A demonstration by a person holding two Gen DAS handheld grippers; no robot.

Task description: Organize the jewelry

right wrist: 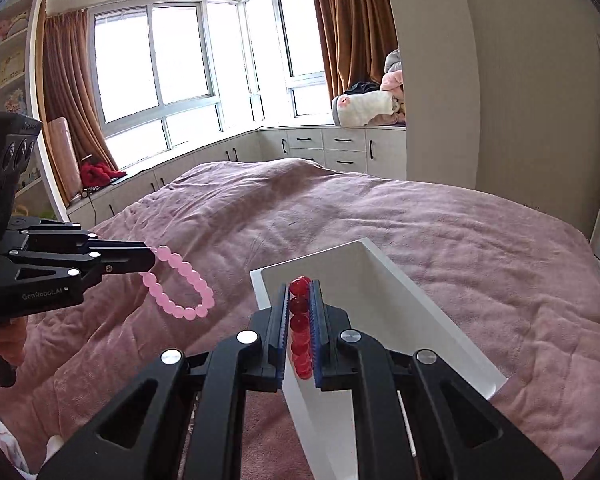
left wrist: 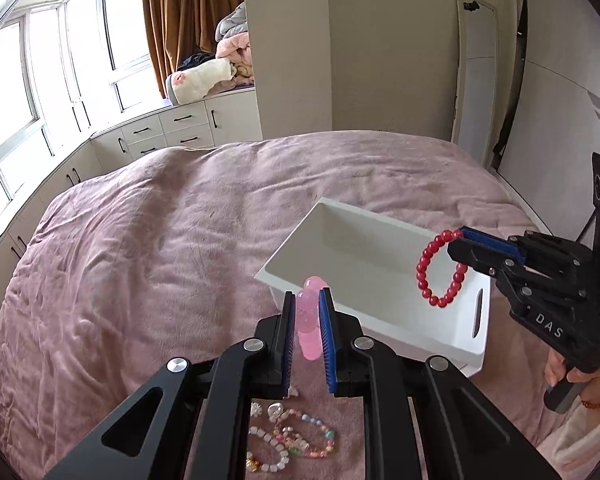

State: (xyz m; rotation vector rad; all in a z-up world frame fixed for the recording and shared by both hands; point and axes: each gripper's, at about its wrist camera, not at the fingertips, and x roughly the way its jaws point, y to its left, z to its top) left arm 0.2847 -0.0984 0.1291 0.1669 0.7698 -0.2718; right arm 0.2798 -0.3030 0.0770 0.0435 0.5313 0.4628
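My left gripper [left wrist: 306,300] is shut on a pink bead bracelet [left wrist: 310,328], whose loop hangs from the left gripper [right wrist: 153,261] as the pink bracelet [right wrist: 180,284] above the bedspread in the right wrist view. My right gripper [right wrist: 300,292] is shut on a red bead bracelet [right wrist: 301,332]; in the left wrist view the right gripper [left wrist: 456,238] dangles the red bracelet [left wrist: 440,270] over the white box [left wrist: 364,256]. The white box [right wrist: 400,300] stands on the bed and looks empty. More bead bracelets [left wrist: 296,440] lie on the bed below my left gripper.
A pink bedspread [left wrist: 160,248] covers the wide bed. White drawer cabinets [left wrist: 172,130] and windows run along the far side, with brown curtains [right wrist: 352,28] and piled plush and bedding [left wrist: 220,68]. A hand [left wrist: 580,376] holds the right gripper's handle.
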